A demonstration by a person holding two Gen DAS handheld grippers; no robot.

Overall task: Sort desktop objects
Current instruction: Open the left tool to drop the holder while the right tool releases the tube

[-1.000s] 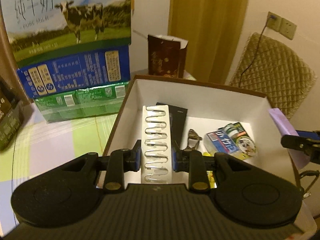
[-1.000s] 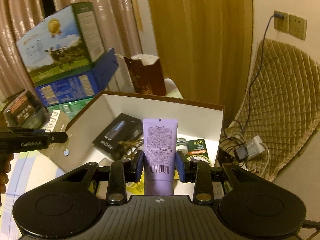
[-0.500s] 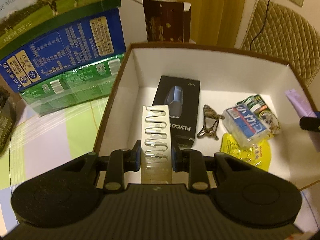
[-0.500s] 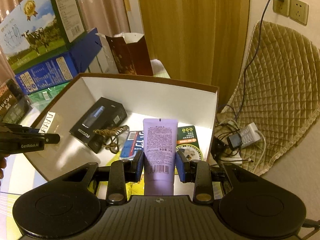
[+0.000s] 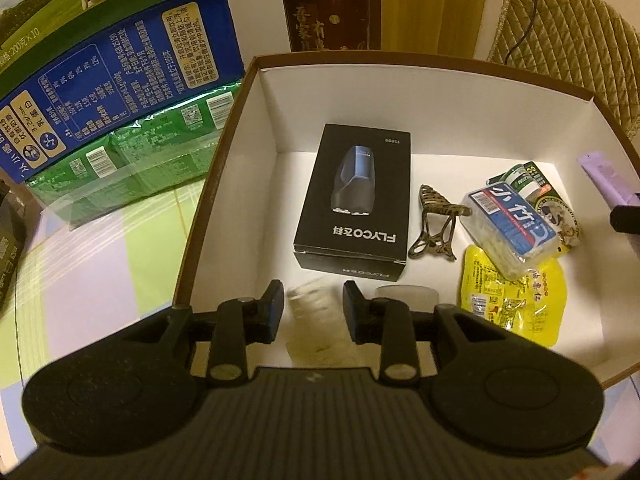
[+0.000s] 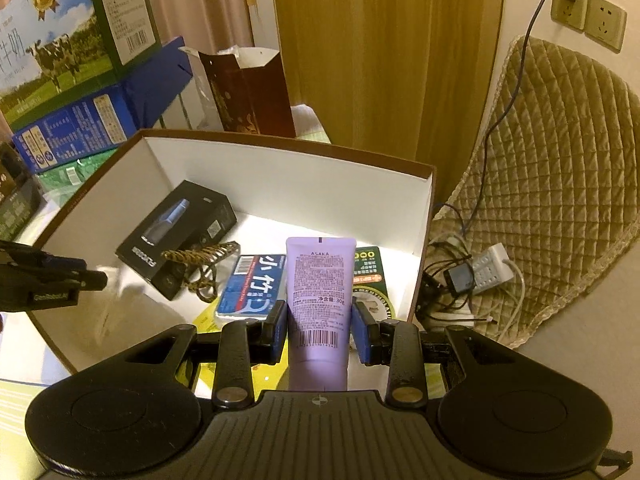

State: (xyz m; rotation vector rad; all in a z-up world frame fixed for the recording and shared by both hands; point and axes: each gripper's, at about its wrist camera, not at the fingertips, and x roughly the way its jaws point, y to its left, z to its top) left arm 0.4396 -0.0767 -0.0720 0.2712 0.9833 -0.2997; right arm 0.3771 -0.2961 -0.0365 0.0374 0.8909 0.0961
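Observation:
A brown box with white inside [image 5: 256, 120] holds a black shaver box [image 5: 356, 200], a dark hair clip [image 5: 434, 224], a blue floss pack [image 5: 512, 224], a yellow sachet [image 5: 516, 304] and a green packet [image 5: 532, 184]. My left gripper [image 5: 315, 312] is open over the box's near left corner; the clear strip of clips [image 5: 316, 320] is a blur between and below its fingers, falling free. My right gripper [image 6: 319, 320] is shut on a purple tube [image 6: 320, 280] above the box's right side [image 6: 424, 232]. The tube's end also shows in the left wrist view [image 5: 604, 176].
Stacked milk cartons [image 5: 120, 92] stand left of the box on a checked tablecloth [image 5: 100, 264]. A brown paper bag [image 5: 328, 8] stands behind it. A quilted chair cushion [image 6: 560, 160] and a power strip with cables [image 6: 480, 272] are at the right.
My left gripper has opened and let go of the clip strip, which is dropping into the box. Both grippers have tilted down over the box; the right still holds the tube.

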